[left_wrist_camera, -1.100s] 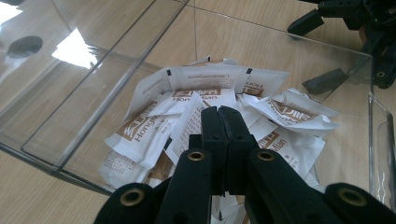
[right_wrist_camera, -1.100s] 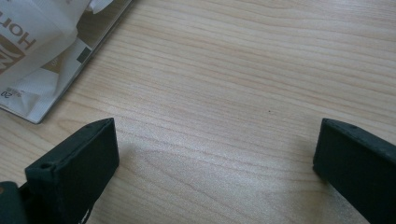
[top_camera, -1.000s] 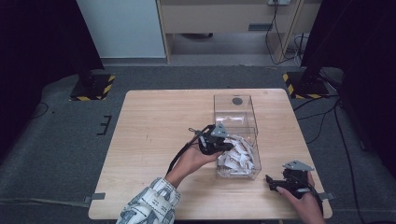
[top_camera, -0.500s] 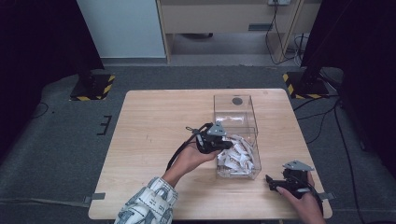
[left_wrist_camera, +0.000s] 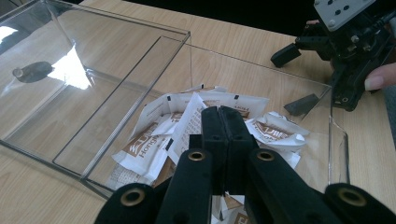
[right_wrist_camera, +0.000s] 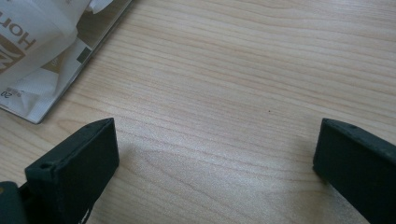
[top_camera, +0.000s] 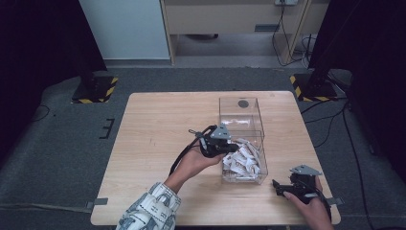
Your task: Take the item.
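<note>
A clear plastic box (top_camera: 262,168) stands on the wooden table (top_camera: 158,124), its lid (top_camera: 241,111) lying open behind it. White and brown sachets (top_camera: 243,161) are piled inside. My left gripper (top_camera: 234,147) reaches over the box's left wall, jaws shut. In the left gripper view the left gripper (left_wrist_camera: 223,113) is pinched on the edge of one white sachet (left_wrist_camera: 187,122) that stands up from the sachet pile (left_wrist_camera: 275,131). My right gripper (top_camera: 278,186) rests low near the table's front right corner. The right gripper (right_wrist_camera: 215,144) stands wide open over bare wood.
A small dark knob (top_camera: 243,103) sits on the open lid. The box corner with sachets (right_wrist_camera: 32,51) lies just left of the right gripper. Yellow-black striped stand feet (top_camera: 95,88) rest on the floor beyond the table. The table's left half (top_camera: 153,143) is bare wood.
My left gripper has drawn slightly back to the left at the box's edge. The right gripper has stayed in place.
</note>
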The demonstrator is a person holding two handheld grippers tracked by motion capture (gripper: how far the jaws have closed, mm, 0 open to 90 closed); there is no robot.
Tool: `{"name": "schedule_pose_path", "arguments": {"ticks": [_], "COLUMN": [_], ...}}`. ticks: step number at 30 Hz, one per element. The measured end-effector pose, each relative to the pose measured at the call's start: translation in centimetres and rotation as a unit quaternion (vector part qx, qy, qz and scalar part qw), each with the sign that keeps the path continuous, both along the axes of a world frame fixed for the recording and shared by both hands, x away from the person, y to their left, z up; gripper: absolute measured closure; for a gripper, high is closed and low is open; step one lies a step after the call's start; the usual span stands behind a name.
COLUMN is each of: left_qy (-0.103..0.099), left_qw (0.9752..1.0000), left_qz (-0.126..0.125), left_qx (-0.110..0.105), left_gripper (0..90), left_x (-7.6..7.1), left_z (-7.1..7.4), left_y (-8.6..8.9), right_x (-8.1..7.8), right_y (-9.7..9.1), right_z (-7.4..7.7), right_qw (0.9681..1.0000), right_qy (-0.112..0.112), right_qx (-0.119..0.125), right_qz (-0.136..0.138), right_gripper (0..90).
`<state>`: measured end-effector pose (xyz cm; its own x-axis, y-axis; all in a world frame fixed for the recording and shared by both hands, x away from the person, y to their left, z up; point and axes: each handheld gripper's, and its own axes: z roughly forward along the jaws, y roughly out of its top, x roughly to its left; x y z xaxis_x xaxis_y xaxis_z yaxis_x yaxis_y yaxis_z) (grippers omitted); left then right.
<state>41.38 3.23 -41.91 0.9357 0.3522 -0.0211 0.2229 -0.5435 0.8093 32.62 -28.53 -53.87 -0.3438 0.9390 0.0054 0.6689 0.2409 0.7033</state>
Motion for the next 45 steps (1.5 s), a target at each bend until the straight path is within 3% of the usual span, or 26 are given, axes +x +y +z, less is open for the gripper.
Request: {"name": "schedule_pose_path", "arguments": {"ticks": [45], "left_qy": [-0.018], "left_qw": [0.9997], "left_qz": [-0.01], "left_qx": [-0.016], "left_gripper": [89.3], "left_x": [-0.6], "left_z": [2.6], "left_y": [0.5], "right_x": [0.0], "right_y": [0.0], "right_z": [0.0], "right_qw": [1.0], "right_qy": [0.0], "right_qx": [0.0], "right_qz": [0.0], "right_gripper": [0.5]}}
